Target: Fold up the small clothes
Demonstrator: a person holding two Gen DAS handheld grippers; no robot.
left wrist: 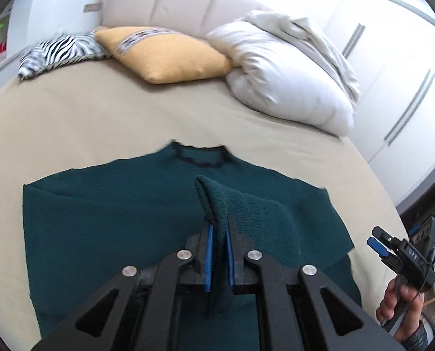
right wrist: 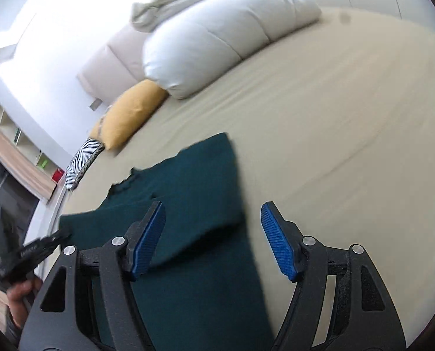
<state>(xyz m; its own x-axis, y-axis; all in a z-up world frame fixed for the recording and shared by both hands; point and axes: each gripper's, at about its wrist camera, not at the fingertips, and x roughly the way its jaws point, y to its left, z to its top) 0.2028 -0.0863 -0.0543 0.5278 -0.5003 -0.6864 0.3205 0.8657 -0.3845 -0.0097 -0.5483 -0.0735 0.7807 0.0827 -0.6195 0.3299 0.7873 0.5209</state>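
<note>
A dark teal knitted sweater (left wrist: 100, 228) lies flat on the beige bed sheet (left wrist: 100, 122), neckline away from me. My left gripper (left wrist: 217, 234) is shut on the ribbed cuff of a sleeve (left wrist: 214, 201) and holds it above the sweater's body. My right gripper (right wrist: 214, 234) is open and empty, with its left pad (right wrist: 147, 242) over the sweater (right wrist: 188, 204) and its right pad over bare sheet. The right gripper also shows in the left wrist view (left wrist: 378, 241), at the bed's right edge.
A yellow cushion (left wrist: 164, 55), a zebra-print cushion (left wrist: 59, 49) and a white duvet (left wrist: 284, 70) lie by the headboard (left wrist: 173, 3). White wardrobe doors (left wrist: 393, 73) stand to the right. The bed sheet (right wrist: 334, 117) stretches wide on the right of the sweater.
</note>
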